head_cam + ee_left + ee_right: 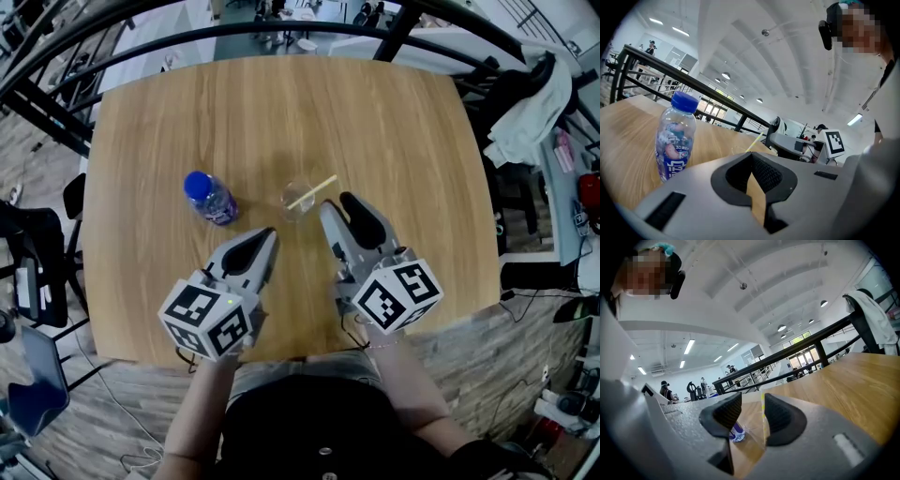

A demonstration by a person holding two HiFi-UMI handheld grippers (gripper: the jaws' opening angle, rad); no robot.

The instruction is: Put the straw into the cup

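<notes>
**Straw rests in the cup, right claw open beside it**

The straw (314, 192) leans in the clear cup (296, 200) near the middle of the table (394, 122); its low end is inside the cup and its top end sticks out toward the far right. So the job looks done, or very close to done. A bottle (210, 198) with a blue cap stands to the left of the cup, a little apart from it.

The right claw (337, 203) is just on the near side of the cup; its two jaws stand wide apart. In the right gripper view the straw shows in the gap, close to the right jaw, but neither jaw presses on it; the claw holds nothing. The left claw (267, 236) is nearer and to the left; its jaw tips are together and it is empty.

The straw is likely very light and thin; it may bend or get squashed if pinched hard, and it is smooth, so it could slip. A good spot to take it is the part that sticks out over the rim, with a soft squeeze. The cup looks thin and light too; a bump could tip it over.
</notes>
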